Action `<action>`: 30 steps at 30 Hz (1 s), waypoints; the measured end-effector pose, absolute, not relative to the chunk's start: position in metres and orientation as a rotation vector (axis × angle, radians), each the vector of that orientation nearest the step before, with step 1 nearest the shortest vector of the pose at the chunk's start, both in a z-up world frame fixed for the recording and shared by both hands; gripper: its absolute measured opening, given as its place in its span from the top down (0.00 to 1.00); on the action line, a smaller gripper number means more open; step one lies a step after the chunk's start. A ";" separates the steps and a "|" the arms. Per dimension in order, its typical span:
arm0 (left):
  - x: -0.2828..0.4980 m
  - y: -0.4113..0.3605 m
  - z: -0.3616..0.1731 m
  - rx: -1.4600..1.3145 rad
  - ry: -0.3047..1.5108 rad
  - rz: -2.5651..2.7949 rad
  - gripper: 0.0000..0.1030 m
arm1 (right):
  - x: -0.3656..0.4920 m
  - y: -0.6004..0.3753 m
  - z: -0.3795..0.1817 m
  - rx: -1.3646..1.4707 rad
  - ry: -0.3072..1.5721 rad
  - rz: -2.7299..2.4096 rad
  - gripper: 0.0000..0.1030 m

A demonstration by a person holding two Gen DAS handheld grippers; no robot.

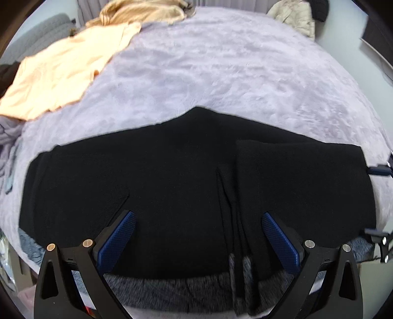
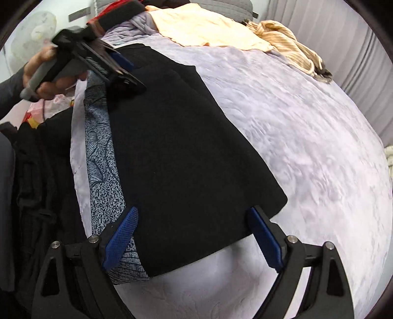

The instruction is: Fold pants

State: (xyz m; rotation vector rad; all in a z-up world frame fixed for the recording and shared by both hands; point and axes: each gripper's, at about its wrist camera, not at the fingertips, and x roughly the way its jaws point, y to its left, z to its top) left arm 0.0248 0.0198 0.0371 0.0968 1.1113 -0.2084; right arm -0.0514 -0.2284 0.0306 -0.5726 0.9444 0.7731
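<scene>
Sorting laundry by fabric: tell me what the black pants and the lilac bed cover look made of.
Black pants: seemingly a matte woven or dense knit cloth; no shine, lies flat with crisp fold edges. A grey speckled lining-like layer shows at their edge. Lilac bed cover: probably plush fleece or velour; soft mottled nap with faint sheen. Neither fibre can be confirmed by sight.

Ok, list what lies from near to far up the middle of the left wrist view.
Left gripper, jaws open → grey patterned fabric strip → black pants → bare lavender blanket → tan striped garment at the far edge.
</scene>
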 end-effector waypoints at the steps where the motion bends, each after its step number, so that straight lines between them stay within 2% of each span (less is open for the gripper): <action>1: 0.017 0.019 0.040 0.115 1.095 -0.234 0.00 | -0.050 -0.222 0.035 -0.573 0.939 0.789 0.09; 3: 0.008 0.019 0.036 0.163 1.100 -0.247 0.00 | -0.037 -0.212 0.032 -0.604 0.932 0.846 0.08; 5: 0.006 0.024 0.026 0.164 1.125 -0.248 0.00 | -0.029 -0.195 0.025 -0.674 0.947 0.876 0.00; 9: 0.010 0.055 0.032 -0.008 1.145 -0.241 0.00 | -0.016 -0.143 0.020 -0.715 0.949 0.975 0.00; 18: 0.016 0.129 0.032 -0.039 1.125 -0.054 0.00 | -0.010 -0.052 0.015 -0.800 0.941 1.102 0.00; 22: 0.019 0.166 0.025 -0.084 1.126 0.021 0.00 | 0.001 -0.039 0.037 -0.705 0.942 1.146 0.00; 24: 0.018 0.183 0.023 -0.118 1.124 0.034 0.00 | 0.003 -0.038 0.059 -0.645 0.883 1.198 0.00; 26: 0.020 0.193 0.018 -0.134 1.131 0.055 0.00 | 0.010 -0.034 0.059 -0.691 0.854 1.152 0.00; 30: 0.027 0.198 0.005 -0.107 1.139 0.055 0.00 | 0.044 -0.017 0.029 -0.737 1.015 1.043 0.00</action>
